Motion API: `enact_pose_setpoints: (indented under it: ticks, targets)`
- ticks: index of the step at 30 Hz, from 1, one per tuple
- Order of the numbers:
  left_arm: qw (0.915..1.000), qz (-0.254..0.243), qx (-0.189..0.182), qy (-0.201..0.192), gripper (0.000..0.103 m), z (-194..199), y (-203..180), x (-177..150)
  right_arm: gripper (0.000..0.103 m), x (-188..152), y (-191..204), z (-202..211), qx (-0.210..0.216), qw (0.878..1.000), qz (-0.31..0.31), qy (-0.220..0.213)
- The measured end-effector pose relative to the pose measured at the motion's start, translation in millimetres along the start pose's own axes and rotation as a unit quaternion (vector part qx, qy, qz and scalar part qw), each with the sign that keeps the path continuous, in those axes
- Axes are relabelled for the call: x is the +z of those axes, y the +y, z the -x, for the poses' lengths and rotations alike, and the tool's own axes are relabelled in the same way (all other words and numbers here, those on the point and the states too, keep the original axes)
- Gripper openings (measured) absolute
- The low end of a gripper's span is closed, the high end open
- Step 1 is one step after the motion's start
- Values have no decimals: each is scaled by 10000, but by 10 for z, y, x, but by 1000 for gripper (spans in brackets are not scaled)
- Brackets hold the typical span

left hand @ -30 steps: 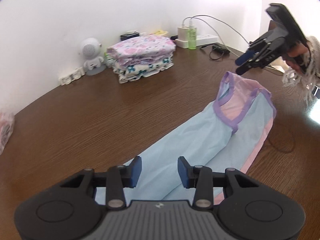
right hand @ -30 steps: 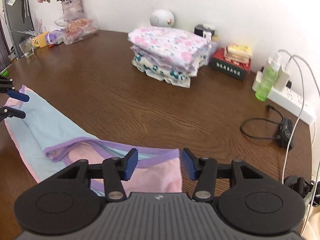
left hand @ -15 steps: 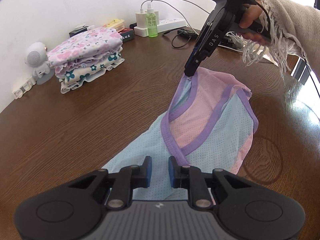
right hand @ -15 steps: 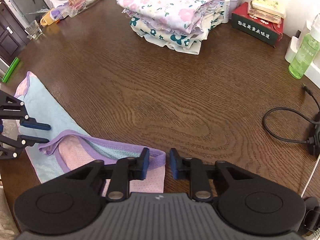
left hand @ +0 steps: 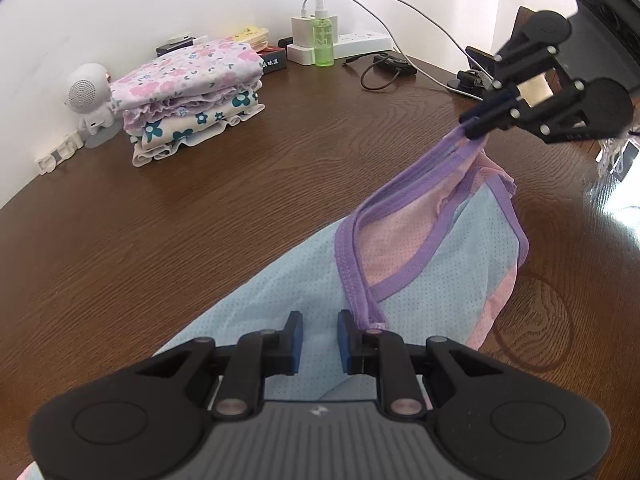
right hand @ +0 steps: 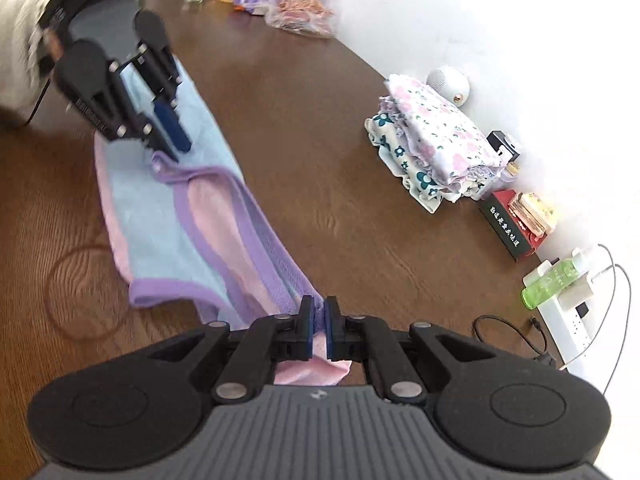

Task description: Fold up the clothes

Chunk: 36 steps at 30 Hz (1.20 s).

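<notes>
I hold the light blue garment (left hand: pixel 288 300) by two points so it can be lifted and folded. My right tool (right hand: pixel 319 324) is clamped on its purple trim (right hand: pixel 256 248), raising that edge off the surface (left hand: pixel 200 208). My left tool (left hand: pixel 318 336) pinches blue fabric between nearly closed jaws, anchoring the near end.
</notes>
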<state>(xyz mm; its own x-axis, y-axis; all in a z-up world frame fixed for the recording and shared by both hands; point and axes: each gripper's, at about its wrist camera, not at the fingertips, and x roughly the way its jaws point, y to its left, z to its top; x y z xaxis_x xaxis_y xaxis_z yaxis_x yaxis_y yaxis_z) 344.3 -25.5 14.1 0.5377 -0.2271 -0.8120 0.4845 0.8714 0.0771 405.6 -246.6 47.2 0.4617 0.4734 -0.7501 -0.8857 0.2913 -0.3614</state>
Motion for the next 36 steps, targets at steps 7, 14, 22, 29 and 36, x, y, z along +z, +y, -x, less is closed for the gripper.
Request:
enact_pose_setpoints:
  ticks: [7,14,22,29,36]
  targets:
    - [9999,131,-49,-34,19,20,22,-13,5,-173,230,-95,78,9991,347,226]
    - [9984,264,-304,-401,29,201,83,68,13,-198,-129,109,360,9934,-1031,-357]
    - [9986,-137,-427,-278,32,39,-85,174,35,-82,-212,-44,709,9879,-1338,-343]
    - [9983,-259,-490,-195,27,16,-138,70,38,-101,-77,-198,873,9889,-1204,0]
    - [9951,754,-209,-613,40,427,232,-203,48,-358,-268,50,875,9566,-2669,-776]
